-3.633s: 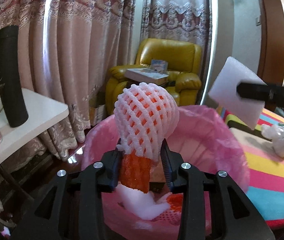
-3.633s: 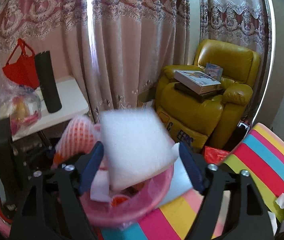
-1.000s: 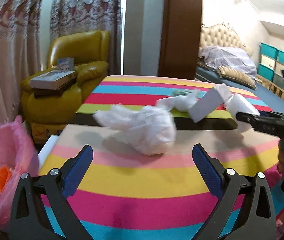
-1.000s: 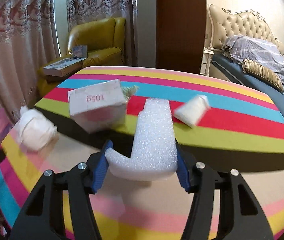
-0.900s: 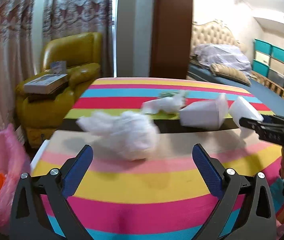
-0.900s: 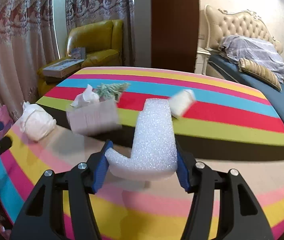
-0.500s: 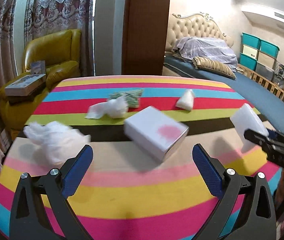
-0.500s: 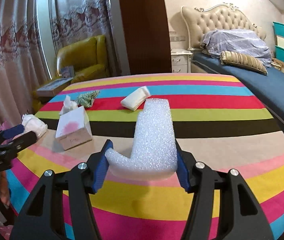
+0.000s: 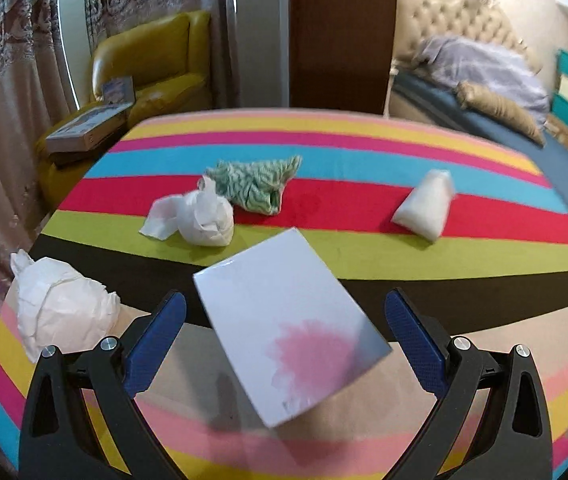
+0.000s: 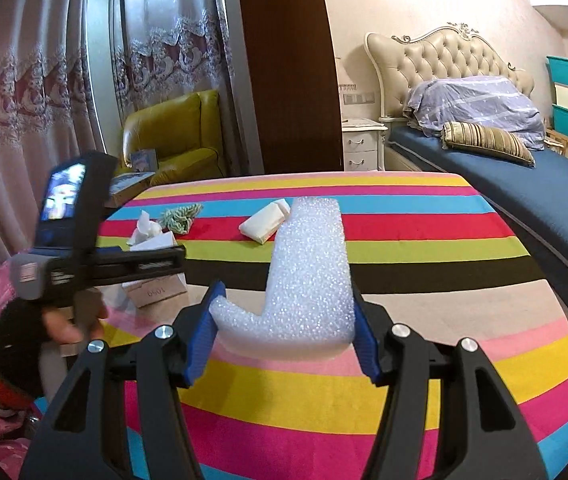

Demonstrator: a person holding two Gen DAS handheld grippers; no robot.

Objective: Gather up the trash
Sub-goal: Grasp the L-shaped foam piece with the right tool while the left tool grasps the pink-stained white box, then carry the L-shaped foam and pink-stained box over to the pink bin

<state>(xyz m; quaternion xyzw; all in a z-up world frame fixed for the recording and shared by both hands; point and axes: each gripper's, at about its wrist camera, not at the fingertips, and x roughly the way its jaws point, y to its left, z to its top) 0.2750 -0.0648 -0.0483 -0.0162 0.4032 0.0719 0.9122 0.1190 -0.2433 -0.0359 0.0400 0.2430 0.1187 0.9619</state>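
We note left gripper [image 9: 282, 322] now over white box [image 9: 289, 330], jaws wide, empty (earlier over tissue wad [image 9: 62, 306]); right gripper [image 10: 285, 330] still clamps foam piece [image 10: 309, 270].

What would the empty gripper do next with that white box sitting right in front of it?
Probably ease forward and down, then close on the white box. The left gripper is open and empty, and the box lies between its blue pads, untouched. The right gripper is already clamped on a foam piece, so it cannot take the box.

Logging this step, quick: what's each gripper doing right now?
Left gripper: open, around the box, not gripping it.
Right gripper: shut on the foam.
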